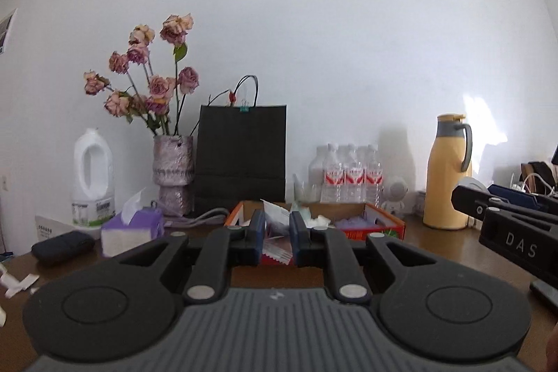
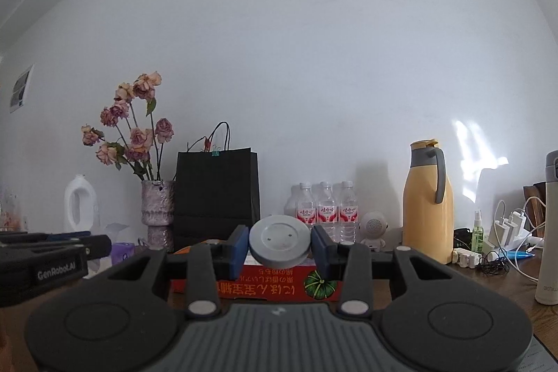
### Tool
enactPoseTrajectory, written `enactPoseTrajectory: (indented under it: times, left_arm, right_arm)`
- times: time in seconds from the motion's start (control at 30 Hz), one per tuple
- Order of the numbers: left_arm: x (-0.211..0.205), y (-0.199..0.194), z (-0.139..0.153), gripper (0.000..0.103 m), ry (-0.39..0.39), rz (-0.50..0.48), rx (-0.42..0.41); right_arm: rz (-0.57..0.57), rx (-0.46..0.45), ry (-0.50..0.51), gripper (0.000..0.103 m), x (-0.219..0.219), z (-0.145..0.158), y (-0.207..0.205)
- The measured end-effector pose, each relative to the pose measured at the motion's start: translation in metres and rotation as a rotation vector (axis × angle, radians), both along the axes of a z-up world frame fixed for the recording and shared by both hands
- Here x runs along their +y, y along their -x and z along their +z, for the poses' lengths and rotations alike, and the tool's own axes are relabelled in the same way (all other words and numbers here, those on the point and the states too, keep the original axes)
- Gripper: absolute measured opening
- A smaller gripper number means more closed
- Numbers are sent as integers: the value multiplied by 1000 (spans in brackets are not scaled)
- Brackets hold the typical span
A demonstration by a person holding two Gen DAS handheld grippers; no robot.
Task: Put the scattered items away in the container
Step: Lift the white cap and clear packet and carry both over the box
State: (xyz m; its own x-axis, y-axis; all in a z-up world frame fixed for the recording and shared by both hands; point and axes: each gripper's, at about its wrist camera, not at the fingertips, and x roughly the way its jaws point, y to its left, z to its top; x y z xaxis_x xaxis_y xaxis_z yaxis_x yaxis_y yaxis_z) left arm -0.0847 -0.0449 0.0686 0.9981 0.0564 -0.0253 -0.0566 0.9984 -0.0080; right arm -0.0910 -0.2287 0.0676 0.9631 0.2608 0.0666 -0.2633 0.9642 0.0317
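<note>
Grey and round, a flat disc (image 2: 280, 244) sits clamped edge-on between the blue pads (image 2: 240, 244) of the right tool (image 2: 280, 246), its face turned toward the camera. Gripping it across its width that way keeps the thin rim from slipping, and holding it up above the red cardboard box (image 2: 265, 281) suggests it is about to be lowered in. The box lies mid-tabletop, in front of the black paper bag (image 2: 217, 194) and the water bottles (image 2: 326, 211) that line the far edge by the wall.

The left tool (image 1: 274, 234) hovers near the box's near side with its jaws a little apart; a red-and-white packet (image 1: 275, 253) shows in the gap, but I cannot tell whether the pads press on it or it simply lies in the box beyond. Inside the box (image 1: 383, 225), crumpled white paper (image 1: 317, 221) and something purple are already gathered, so the tidying looks well along.

Loose white scraps (image 1: 19, 283) remain on the tabletop toward its left edge, near a dark case (image 1: 62, 245) and the purple tissue box (image 1: 132, 230); they seem the likely leftovers. The yellow jug (image 2: 427, 201) and the chargers stand toward the right edge, well apart from the box.
</note>
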Motion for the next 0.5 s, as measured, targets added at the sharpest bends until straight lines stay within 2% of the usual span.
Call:
enactPoseTrajectory:
  times: [0.17, 0.3, 0.37, 0.4, 0.47, 0.5]
  left_arm:
    - [3, -77, 62, 16, -14, -23, -129]
    - [13, -134, 108, 16, 8, -26, -145]
    - [22, -162, 120, 16, 54, -49, -69]
    - [27, -182, 126, 16, 72, -84, 9]
    - [38, -231, 136, 16, 125, -184, 218]
    - [42, -260, 139, 16, 148, -220, 338]
  right_arm:
    - [-7, -102, -30, 38, 9, 49, -64]
    - [-19, -178, -56, 38, 14, 105, -122]
    - [-3, -137, -35, 38, 12, 125, -150]
    - [20, -71, -19, 38, 11, 135, -168]
    - [100, 122, 27, 38, 6, 154, -214]
    - [151, 258, 63, 38, 5, 162, -243]
